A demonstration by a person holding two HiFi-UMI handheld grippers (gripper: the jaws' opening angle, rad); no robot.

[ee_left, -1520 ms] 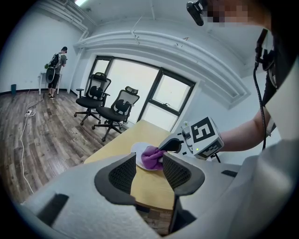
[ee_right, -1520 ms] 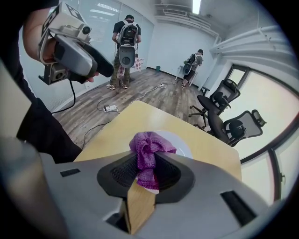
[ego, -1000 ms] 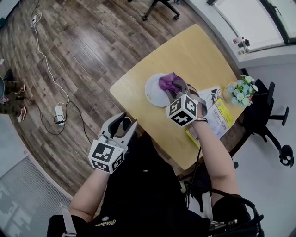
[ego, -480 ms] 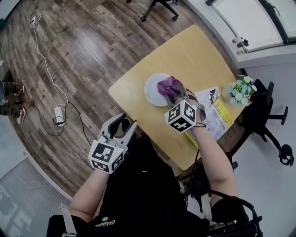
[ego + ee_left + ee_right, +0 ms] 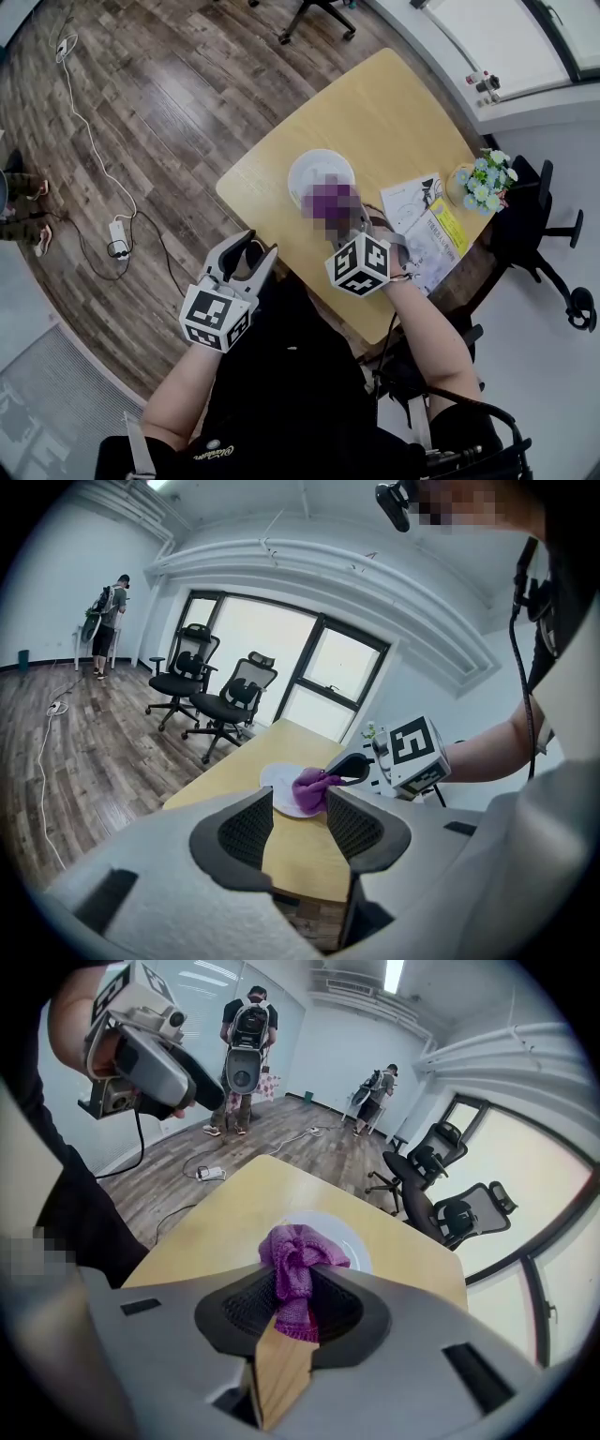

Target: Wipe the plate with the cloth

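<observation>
The white plate (image 5: 314,167) lies flat on the wooden table (image 5: 394,108), and its far half is bare.

The right gripper (image 5: 359,218) is just on the person's side of the plate and points at it. Its jaws are closed on the purple cloth (image 5: 298,1269). The right gripper view shows a strip of the knit running down between the two pads, with the rest bunched into a knot ahead of the tips. That knot lies over the plate's near rim. Whether it presses on the plate or is just above it can't be told.

The left gripper (image 5: 246,251) is well apart from the plate, past the table edge on the person's side and above the floor (image 5: 141,103). Its jaws are spread with nothing between them. In the left gripper view the gap frames the table, with the plate and cloth beyond.

To the right of the plate, papers (image 5: 427,225) lie on the table. Further right, well apart from the plate, stand some flowers (image 5: 487,183). Two chairs (image 5: 202,672) stand on the floor beyond the plate's far side. A cable (image 5: 94,131) trails over the floor well to the plate's left.
</observation>
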